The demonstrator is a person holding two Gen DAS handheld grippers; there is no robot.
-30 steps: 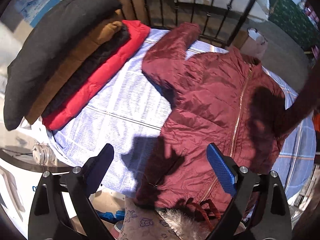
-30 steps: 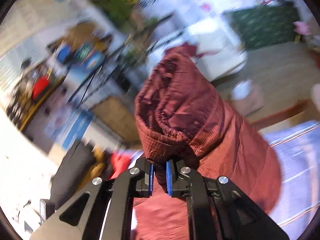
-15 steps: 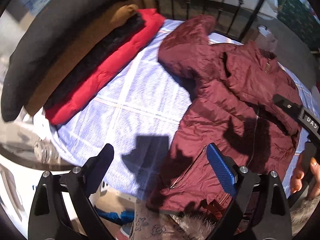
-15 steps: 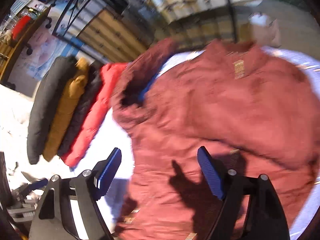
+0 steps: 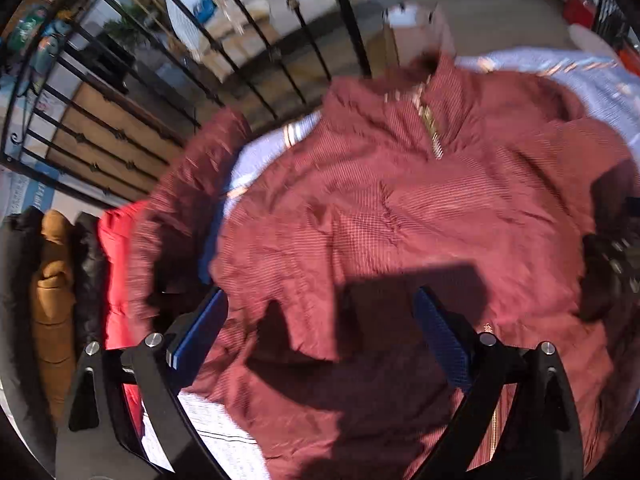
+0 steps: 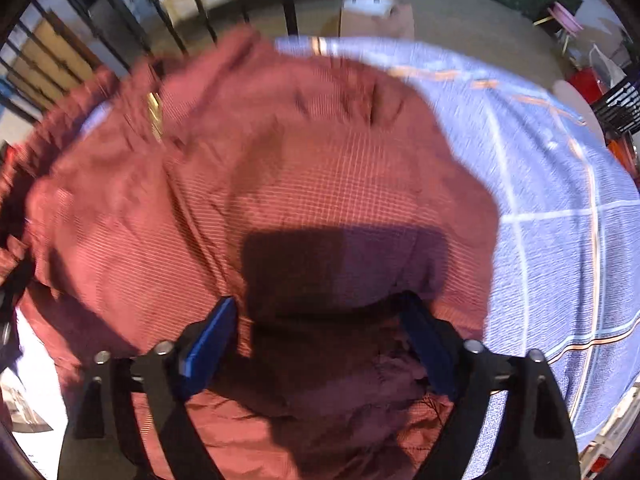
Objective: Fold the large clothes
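I am seeing a black iron railing [image 5: 256,60] and a cardboard box [image 5: 416,36] beyond the checked blue cloth [image 6: 560,184], with 4 folded coats [image 5: 80,272] stacked at my left. My left gripper [image 5: 320,324] is hanging wide apart, empty. My right gripper [image 6: 320,336] is opening (nothing pinched) over the maroon jacket [image 5: 400,216], which is lying flat on the cloth, collar pointing toward the railing.
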